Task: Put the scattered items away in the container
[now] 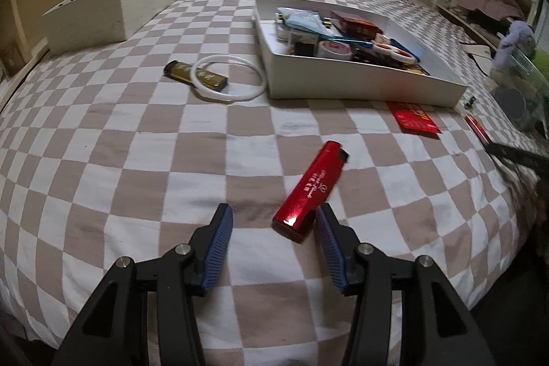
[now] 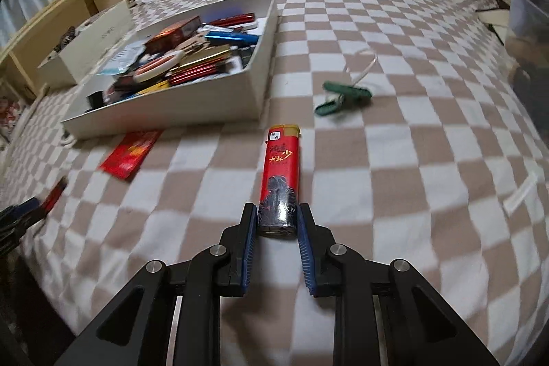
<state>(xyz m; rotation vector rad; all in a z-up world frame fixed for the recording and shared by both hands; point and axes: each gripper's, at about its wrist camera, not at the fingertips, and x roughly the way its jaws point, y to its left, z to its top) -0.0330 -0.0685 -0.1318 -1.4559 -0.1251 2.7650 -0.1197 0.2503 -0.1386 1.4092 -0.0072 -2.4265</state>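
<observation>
In the left wrist view my left gripper is open; a shiny red lighter lies on the checked bedspread with its near end just inside the right finger. A gold lighter and a white ring lie further off, left of the white box full of small items. In the right wrist view my right gripper is shut on a red printed lighter that points away from me. The white box is ahead on the left. A green clip lies ahead on the right.
A red packet lies by the box's near corner. A cream box stands at the far left by a wooden shelf. Clutter and a soft toy sit at the right bed edge. A clear strip lies at right.
</observation>
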